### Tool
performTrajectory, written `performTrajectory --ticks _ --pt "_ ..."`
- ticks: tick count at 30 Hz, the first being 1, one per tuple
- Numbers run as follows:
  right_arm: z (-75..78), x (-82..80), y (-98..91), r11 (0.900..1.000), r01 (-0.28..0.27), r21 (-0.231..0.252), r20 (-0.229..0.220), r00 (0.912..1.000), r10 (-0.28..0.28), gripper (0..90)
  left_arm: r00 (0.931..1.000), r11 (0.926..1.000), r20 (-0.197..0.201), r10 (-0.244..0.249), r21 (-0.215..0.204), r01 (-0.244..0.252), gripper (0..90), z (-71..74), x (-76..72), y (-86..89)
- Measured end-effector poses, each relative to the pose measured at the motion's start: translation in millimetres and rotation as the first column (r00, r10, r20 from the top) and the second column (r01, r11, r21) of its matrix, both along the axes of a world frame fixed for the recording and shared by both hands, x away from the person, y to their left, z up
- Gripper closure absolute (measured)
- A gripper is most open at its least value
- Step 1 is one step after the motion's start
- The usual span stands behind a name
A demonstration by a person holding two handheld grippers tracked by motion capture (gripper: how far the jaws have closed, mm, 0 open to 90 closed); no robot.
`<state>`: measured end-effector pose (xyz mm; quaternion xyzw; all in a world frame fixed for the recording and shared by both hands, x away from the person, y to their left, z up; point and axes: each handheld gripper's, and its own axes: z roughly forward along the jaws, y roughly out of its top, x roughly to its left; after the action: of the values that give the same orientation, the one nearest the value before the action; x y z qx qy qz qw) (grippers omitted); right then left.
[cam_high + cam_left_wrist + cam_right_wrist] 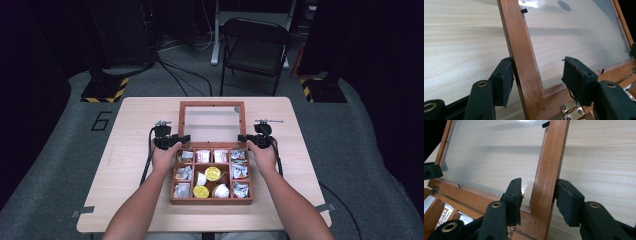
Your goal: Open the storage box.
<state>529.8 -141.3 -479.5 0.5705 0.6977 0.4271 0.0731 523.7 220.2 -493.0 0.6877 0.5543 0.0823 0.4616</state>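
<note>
Wooden box lid (212,104) open, clear pane, brass hinges (571,112).

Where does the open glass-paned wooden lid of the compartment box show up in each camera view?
High view: glass-paned wooden lid lies open at table centre, behind the box.
Left gripper view: its side rail runs between the jaws.
Right gripper view: opposite rail between the jaws.
Shared landmark: brass hinge.

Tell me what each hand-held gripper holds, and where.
Nothing clamped. The left hand-held gripper and right hand-held gripper each straddle a side rail of the open lid, only the outer pad touching.
</note>
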Motion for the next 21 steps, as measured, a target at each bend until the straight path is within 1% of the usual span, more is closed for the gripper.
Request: performTrajectory --ticks 3,4,5,6,7,9,12,13,14,15,17,18,19,20,21 --pt "-0.4 0.0 0.2 1.0 0.005 0.004 -0.004 1.0 -0.005 54.8 1.0 1.0 -0.008 0.004 -0.005 -0.004 41.8 -0.2 0.2 -0.2" --pt "-0.5 -0.4 0.9 1.0 0.005 0.003 -0.004 1.0 -0.005 53.6 1.0 1.0 -0.009 -0.004 0.003 0.004 40.8 -0.6 0.7 -0.5" --pt "-0.4 -1.1 2.0 1.0 0.005 0.002 -0.003 1.0 -0.005 52.0 0.9998 1.0 -0.018 -0.001 0.006 0.001 38.7 -1.2 0.4 -2.1" --pt "-1.2 -0.8 3.9 1.0 0.001 -0.007 -0.001 1.0 -0.001 50.2 0.9997 0.9999 -0.022 -0.004 0.01 0.005 37.0 -1.8 0.7 -1.9" --pt "-1.8 -0.4 4.7 0.9999 -0.004 -0.013 0.0 1.0 0.004 49.2 0.9997 1.0 -0.023 -0.001 0.006 0.002 36.3 -2.5 0.9 -2.0" --pt "-2.9 0.3 5.1 1.0 -0.001 -0.006 -0.01 1.0 0.001 48.9 0.9993 1.0 -0.038 0.005 -0.001 -0.006 35.7 -2.9 0.9 -2.5" --pt "-4.0 1.2 4.5 1.0 0.0 0.005 -0.016 0.9999 0.0 48.9 0.9992 1.0 -0.039 0.001 -0.002 -0.001 35.3 -3.4 1.3 -2.1" --pt "-3.3 0.7 5.0 1.0 0.004 0.007 -0.028 0.9996 -0.004 48.8 0.9993 1.0 -0.038 0.0 -0.001 0.0 35.3 -3.3 1.4 -2.2" --pt "-3.7 1.5 4.6 1.0 -0.002 0.001 -0.015 0.9999 0.002 48.8 0.9993 1.0 -0.038 0.0 0.0 0.0 35.1 -3.4 1.5 -2.2" --pt "-3.4 1.6 4.7 1.0 -0.001 0.001 -0.017 0.9999 0.001 48.8 0.9992 1.0 -0.039 -0.001 0.0 0.001 34.9 -3.5 1.6 -2.3" --pt "-1.9 0.9 6.5 1.0 0.009 0.003 -0.041 0.9991 -0.009 47.7 0.9993 1.0 -0.038 -0.006 0.003 0.006 33.8 -3.9 1.9 -2.9" --pt "-1.9 1.1 6.8 1.0 0.005 -0.007 -0.038 0.9993 -0.005 47.0 0.9993 0.9999 -0.037 -0.009 0.006 0.009 33.2 -4.1 1.9 -3.0" --pt "-2.6 1.9 7.2 0.9999 -0.001 -0.016 -0.023 0.9997 0.001 46.2 0.9993 0.9999 -0.037 -0.009 0.006 0.009 32.9 -4.1 1.9 -3.0" --pt "-2.6 1.9 7.2 0.9999 -0.001 -0.016 -0.023 0.9997 0.001 46.2 0.9992 0.9999 -0.038 -0.009 0.005 0.009 32.9 -4.2 2.0 -3.0" --pt "-1.7 1.0 9.2 0.9999 0.004 -0.015 -0.043 0.9991 -0.005 45.1 0.9991 0.9999 -0.039 -0.012 0.008 0.012 32.4 -4.7 2.4 -3.0"
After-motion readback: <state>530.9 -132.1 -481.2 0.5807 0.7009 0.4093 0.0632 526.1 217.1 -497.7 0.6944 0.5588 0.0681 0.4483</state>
